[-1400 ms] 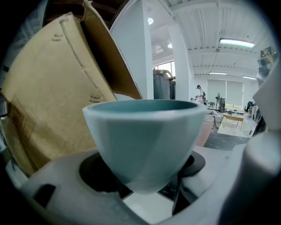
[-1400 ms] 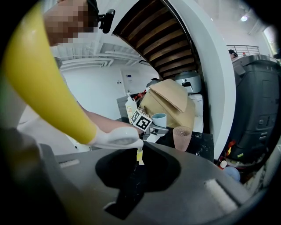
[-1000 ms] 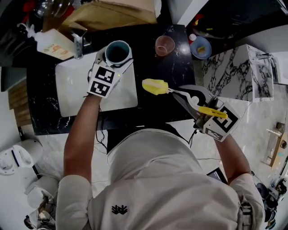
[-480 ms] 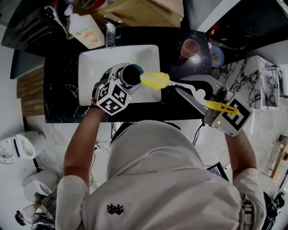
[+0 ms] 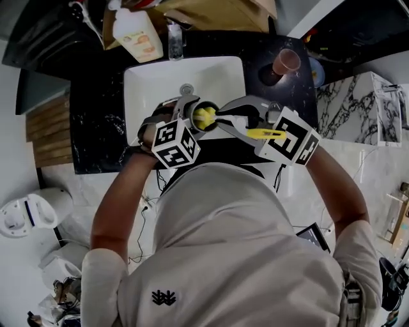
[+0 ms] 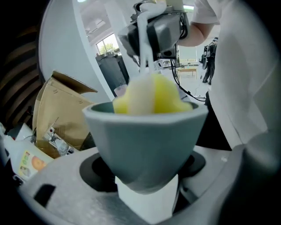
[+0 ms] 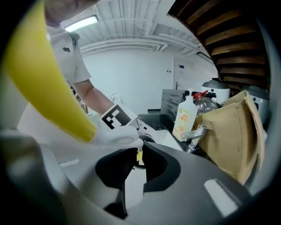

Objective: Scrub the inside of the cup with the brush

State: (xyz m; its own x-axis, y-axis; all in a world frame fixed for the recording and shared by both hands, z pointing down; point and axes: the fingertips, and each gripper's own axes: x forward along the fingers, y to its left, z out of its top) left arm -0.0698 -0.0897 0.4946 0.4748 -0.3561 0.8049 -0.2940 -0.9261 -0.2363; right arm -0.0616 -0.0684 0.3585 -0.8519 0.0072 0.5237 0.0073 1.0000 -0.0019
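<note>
In the head view my left gripper [image 5: 189, 119] is shut on a grey-teal cup [image 5: 195, 110] and holds it tipped over the near edge of the white sink [image 5: 153, 86]. The brush's yellow sponge head [image 5: 205, 117] sits inside the cup's mouth. My right gripper [image 5: 246, 119] is shut on the brush's yellow and white handle [image 5: 265, 133], just right of the cup. In the left gripper view the cup [image 6: 145, 145] fills the space between the jaws, with the sponge head [image 6: 153, 94] bulging from its rim. In the right gripper view the handle [image 7: 44, 79] runs up to the left.
A soap bottle [image 5: 137, 29] and a faucet [image 5: 174, 38] stand behind the sink, with a brown paper bag [image 5: 211, 13] further back. A pink cup [image 5: 285, 62] sits on the black counter at the right. A marble counter [image 5: 358, 102] lies at the far right.
The left gripper brought the cup from the sink's far side toward the person. The right gripper swung the brush left, and its sponge head went into the cup.
</note>
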